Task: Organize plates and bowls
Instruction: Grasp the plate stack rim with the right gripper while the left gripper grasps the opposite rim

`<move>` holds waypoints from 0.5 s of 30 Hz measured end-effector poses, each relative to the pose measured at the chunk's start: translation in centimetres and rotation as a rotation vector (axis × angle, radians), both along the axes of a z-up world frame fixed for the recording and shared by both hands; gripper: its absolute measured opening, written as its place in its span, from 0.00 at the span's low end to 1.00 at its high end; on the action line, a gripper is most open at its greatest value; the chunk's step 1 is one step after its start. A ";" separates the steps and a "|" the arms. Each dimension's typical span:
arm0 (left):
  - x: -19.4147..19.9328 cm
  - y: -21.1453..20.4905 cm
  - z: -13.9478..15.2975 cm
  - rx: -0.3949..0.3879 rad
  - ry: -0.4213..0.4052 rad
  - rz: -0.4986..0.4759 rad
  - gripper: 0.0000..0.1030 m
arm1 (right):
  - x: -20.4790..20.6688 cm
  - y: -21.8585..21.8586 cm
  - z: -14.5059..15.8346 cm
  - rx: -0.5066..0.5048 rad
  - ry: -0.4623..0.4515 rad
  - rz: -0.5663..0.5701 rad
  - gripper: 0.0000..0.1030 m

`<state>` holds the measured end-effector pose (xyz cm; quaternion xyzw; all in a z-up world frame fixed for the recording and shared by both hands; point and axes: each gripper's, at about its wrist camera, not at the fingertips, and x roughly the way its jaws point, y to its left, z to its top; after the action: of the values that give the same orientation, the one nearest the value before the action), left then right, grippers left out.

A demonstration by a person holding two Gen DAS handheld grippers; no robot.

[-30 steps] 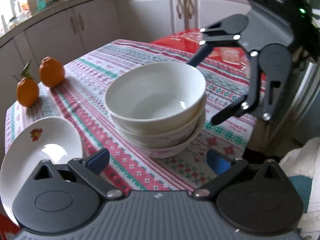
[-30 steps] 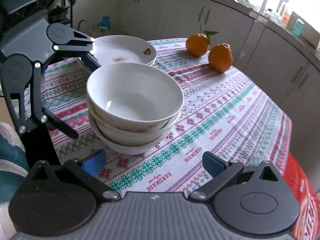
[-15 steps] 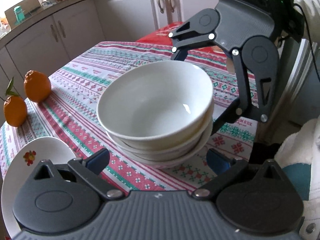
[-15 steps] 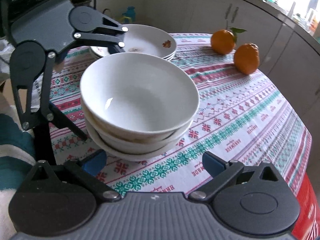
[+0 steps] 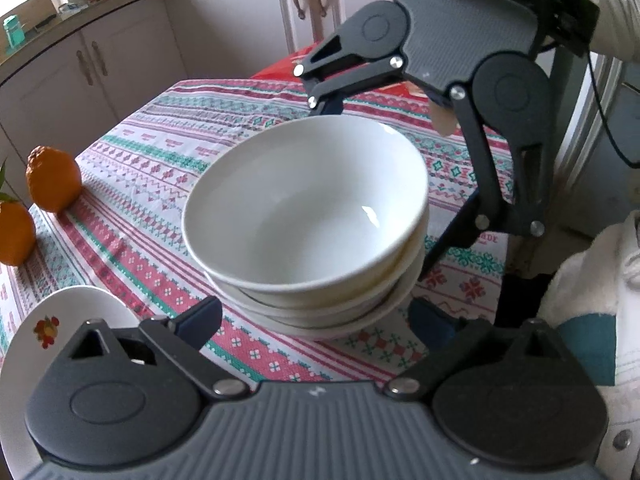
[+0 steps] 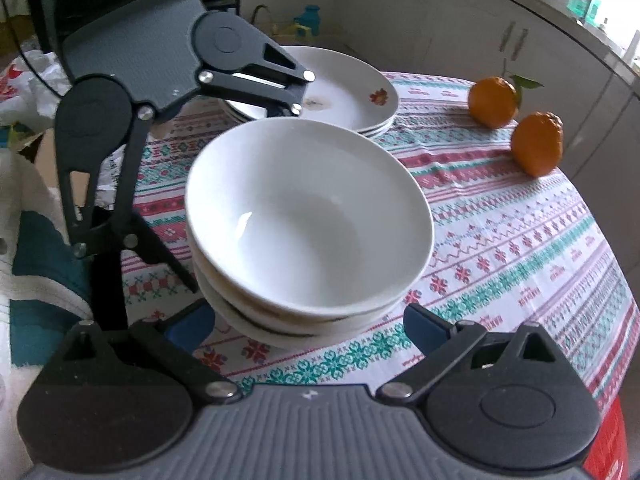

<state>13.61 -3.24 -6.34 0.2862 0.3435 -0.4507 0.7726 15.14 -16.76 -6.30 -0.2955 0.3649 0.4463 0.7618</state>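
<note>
Jaws of left gripper (image 5: 316, 318) closing, right gripper (image 6: 306, 326) wide, flanking bowls (image 5: 308, 216); next, clamping and lifting.

The plate (image 5: 60, 320) was cut off by the left wrist view's edge and partly hidden behind the gripper body. The lower bowls (image 6: 280, 320) were largely concealed by the top bowl (image 6: 308, 216). Countertop items (image 5: 16, 32) were too small to identify.

White bowls (image 5: 308, 216) sit on a red-and-teal patterned tablecloth (image 6: 520, 248); oranges (image 6: 493, 101), perhaps mandarins, are orange.
</note>
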 end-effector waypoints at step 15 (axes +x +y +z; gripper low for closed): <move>2.2 0.2 0.4 -0.024 0.102 -0.055 0.89 | 1.5 0.2 -0.1 0.013 0.081 0.074 0.93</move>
<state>15.80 -3.03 -5.97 0.2631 0.3690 -0.4900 0.7446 16.65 -16.56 -6.36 -0.2856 0.3813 0.4880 0.7314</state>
